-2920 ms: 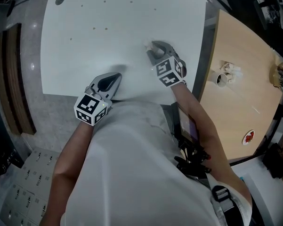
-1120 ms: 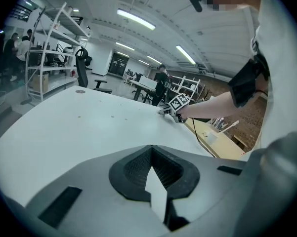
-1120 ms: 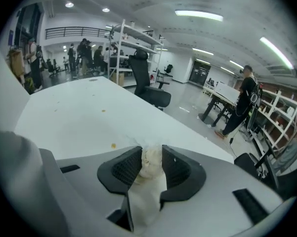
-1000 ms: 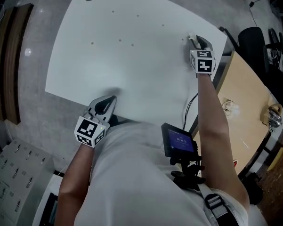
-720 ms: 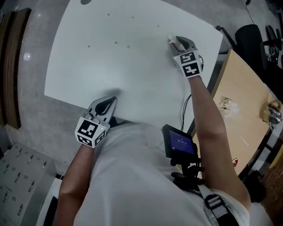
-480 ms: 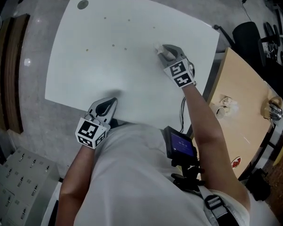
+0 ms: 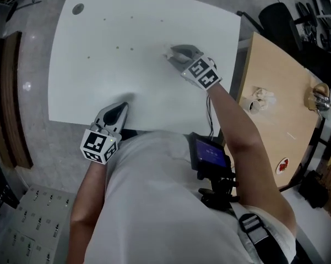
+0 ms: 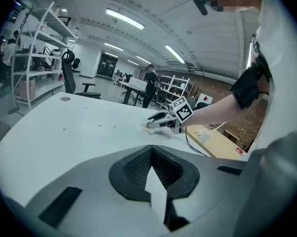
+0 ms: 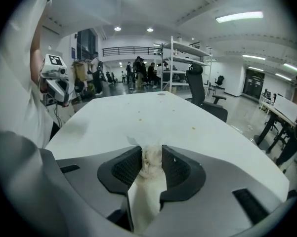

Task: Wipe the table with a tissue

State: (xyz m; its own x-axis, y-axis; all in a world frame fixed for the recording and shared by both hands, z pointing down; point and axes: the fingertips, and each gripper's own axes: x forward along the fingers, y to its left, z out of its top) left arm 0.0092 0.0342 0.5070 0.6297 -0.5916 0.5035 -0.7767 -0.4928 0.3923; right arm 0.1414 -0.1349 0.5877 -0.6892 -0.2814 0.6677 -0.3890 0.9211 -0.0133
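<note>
Two tools are in view: the right tool (image 9: pixel 151 156) is clamped on a crumpled white tissue (image 9: pixel 148 181), whose end meets the white desk (image 7: pixel 93 76) toward its right side. The left tool (image 8: pixel 153 172), jaws together with nothing between them, points at the desk's near edge.

The white desk (image 7: pixel 88 87) lies open across its middle and out from 9 to 12 o'clock, marked only by small specks (image 7: pixel 118 47) and a round grommet (image 7: pixel 77 8) at the 11 o'clock corner. The right tool (image 7: pixel 171 55), with its tissue (image 9: pixel 148 169), sits toward 2 o'clock and the left tool (image 7: pixel 123 105) at the 6 o'clock edge, well apart. Past the 3 o'clock edge stands a wooden desk (image 7: pixel 281 131) with a cup (image 7: pixel 253 105), and a black chair (image 7: pixel 278 15) is at 1 o'clock.
</note>
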